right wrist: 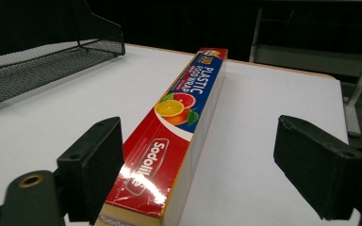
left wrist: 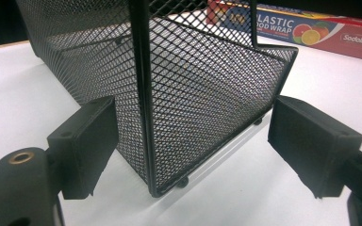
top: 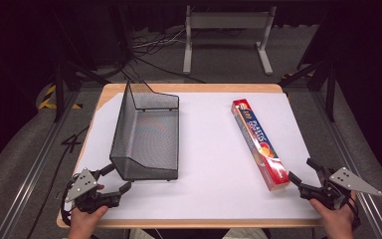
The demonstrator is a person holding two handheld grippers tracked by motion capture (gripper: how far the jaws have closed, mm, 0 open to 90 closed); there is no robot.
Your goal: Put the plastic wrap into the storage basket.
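The plastic wrap box (top: 258,144) lies flat on the right half of the bench (top: 209,149), running near to far, its near end between the spread, released jaws of the right gripper (top: 303,177) and close beside one jaw. The left gripper (top: 114,180), likewise released, straddles the near left corner of the black mesh tray (top: 146,134) without touching it. Bare white surface separates box and tray; the box's near end lies close to the bench's near right corner.
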